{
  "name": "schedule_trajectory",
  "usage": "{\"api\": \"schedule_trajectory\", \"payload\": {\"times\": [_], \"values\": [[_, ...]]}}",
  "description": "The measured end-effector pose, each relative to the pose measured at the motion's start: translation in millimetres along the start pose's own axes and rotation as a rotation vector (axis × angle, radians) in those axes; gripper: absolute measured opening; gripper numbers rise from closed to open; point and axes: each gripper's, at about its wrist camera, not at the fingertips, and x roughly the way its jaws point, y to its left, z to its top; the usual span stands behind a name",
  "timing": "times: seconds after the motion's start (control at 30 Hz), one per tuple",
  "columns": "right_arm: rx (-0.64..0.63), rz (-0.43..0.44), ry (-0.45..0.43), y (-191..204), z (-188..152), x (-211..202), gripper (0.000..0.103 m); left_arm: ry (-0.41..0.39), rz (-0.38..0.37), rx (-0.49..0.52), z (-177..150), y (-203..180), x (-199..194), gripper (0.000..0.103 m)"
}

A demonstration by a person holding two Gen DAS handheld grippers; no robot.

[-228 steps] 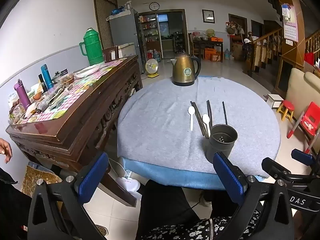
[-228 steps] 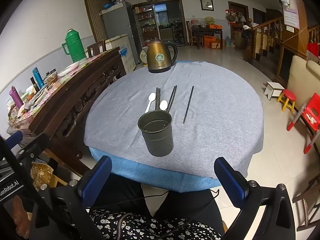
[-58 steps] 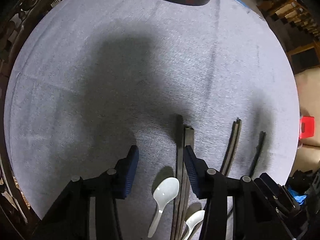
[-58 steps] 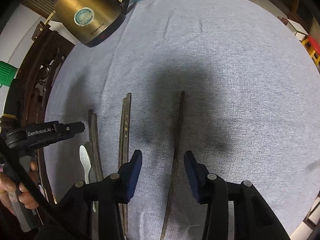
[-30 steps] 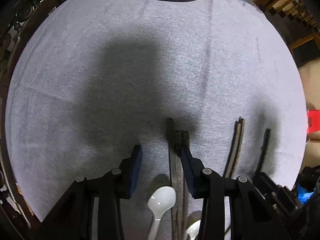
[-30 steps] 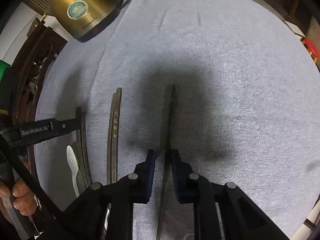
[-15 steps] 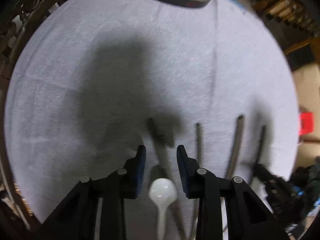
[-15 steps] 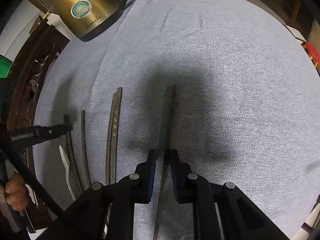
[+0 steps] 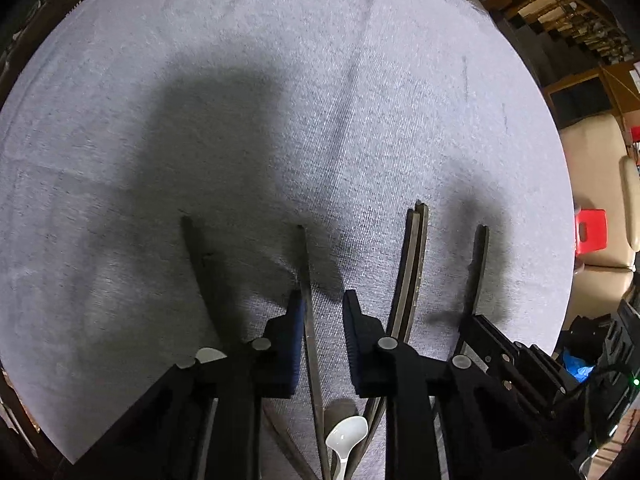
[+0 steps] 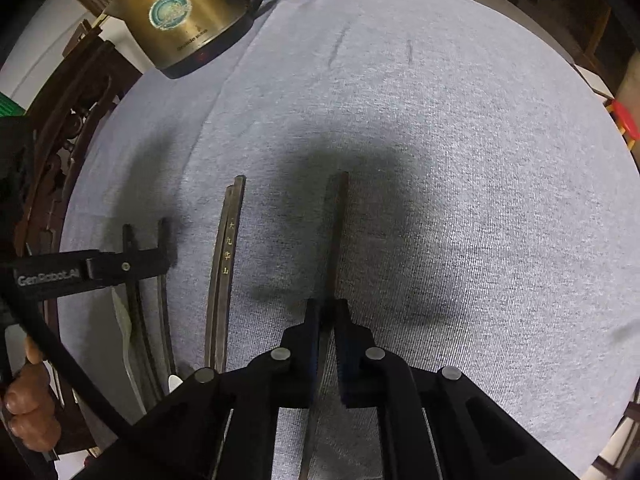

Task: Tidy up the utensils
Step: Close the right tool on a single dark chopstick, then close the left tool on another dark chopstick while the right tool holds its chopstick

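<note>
The right gripper (image 10: pixel 327 314) is clenched on a thin dark wooden chopstick (image 10: pixel 335 236), which could pivot or slide free. The left gripper (image 9: pixel 322 320) straddles another dark chopstick (image 9: pixel 307 280), jaws parted; closing off-centre might roll it toward the paired chopsticks (image 9: pixel 410 264) beside it. Both lie on the grey cloth-covered round table (image 10: pixel 460 140); the brass-coloured electric kettle (image 10: pixel 180 12) stands at its far edge.

Home dining room, cloth-covered round table (image 10: pixel 460 120), brass kettle (image 10: pixel 180 12), carved wooden sideboard (image 10: pixel 76 96), staircase (image 9: pixel 568 12)
</note>
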Motion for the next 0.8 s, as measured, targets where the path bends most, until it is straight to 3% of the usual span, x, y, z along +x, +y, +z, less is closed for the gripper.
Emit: {"api": "schedule_trajectory", "payload": {"times": [0.37,0.43,0.5,0.63,0.67,0.77,0.8], "values": [[0.008,0.020,0.018,-8.5,4.5,-5.1,0.007,0.021,0.037,-0.056,-1.4,0.5,14.2,0.015],[0.007,0.017,0.027,-7.0,6.1,-4.4,0.008,0.019,0.049,-0.049,-1.7,-2.9,17.2,0.018],[0.008,0.009,0.032,-6.2,7.9,-4.0,0.010,0.011,0.048,-0.041,-5.4,-7.9,13.9,0.027],[-0.016,-0.016,0.009,3.1,7.3,2.7,0.010,-0.023,0.072,-0.018,-7.7,-15.7,21.1,0.028],[-0.028,-0.025,0.000,5.1,7.1,3.1,0.010,-0.028,0.079,-0.015,-8.0,-17.1,22.0,0.027],[-0.057,-0.046,-0.011,9.6,8.3,4.8,0.007,-0.056,0.129,-0.003,-8.9,-16.7,23.0,0.006],[-0.059,-0.048,-0.011,11.2,7.1,5.1,0.007,-0.060,0.115,-0.008,-9.2,-14.9,22.8,0.006]]}}
